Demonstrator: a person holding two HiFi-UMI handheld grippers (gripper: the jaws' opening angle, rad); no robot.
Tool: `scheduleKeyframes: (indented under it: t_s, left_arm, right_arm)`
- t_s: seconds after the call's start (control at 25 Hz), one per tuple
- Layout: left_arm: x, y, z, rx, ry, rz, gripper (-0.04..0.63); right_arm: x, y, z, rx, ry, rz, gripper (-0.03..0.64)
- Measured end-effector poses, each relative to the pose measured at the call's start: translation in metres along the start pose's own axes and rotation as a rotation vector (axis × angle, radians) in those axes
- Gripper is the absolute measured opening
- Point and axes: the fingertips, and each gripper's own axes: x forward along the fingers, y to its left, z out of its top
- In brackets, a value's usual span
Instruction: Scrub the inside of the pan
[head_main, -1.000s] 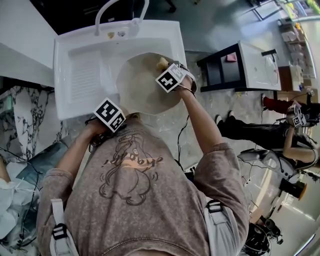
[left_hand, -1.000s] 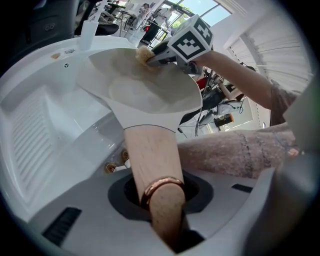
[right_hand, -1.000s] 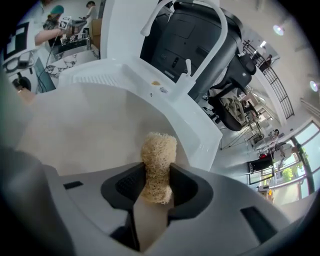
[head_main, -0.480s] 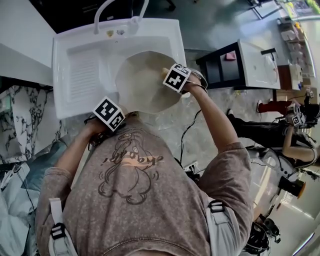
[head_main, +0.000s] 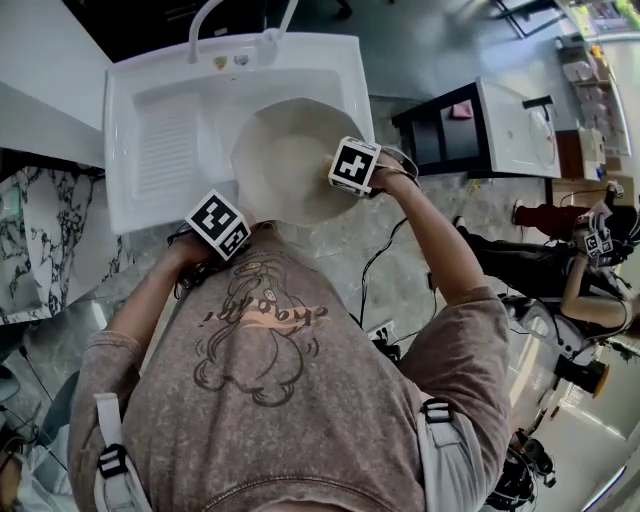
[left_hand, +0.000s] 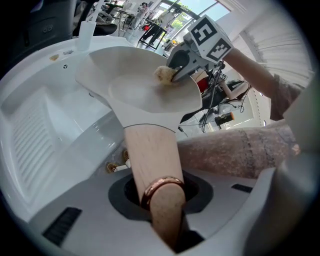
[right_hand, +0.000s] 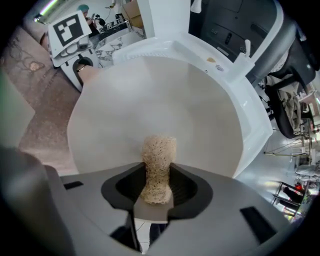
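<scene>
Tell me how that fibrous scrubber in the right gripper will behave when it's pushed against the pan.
Probably soft and springy: the scrubber is an open fibrous mesh, pinched narrower where the right gripper clamps it. Likely very light for its size, and it should bend rather than slide stiffly across the pan.

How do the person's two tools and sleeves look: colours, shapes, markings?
The left tool and the right tool have grey bodies with a dark oval recess around the jaws. Each carries a white cube printed with black square markers. A thin black cable hangs below the right one. The sleeves are short, faded brown.
</scene>
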Motion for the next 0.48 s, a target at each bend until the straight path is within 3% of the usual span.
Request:
scheduleKeyframes:
  t_s: [0.48]
  left_arm:
    - [-0.001, 0.0, -0.001, -0.031, -0.015, -0.039, 0.104]
  right_arm:
    - [-0.001, 0.064, 0.031, -0.125, -0.029, 0.158, 0.152]
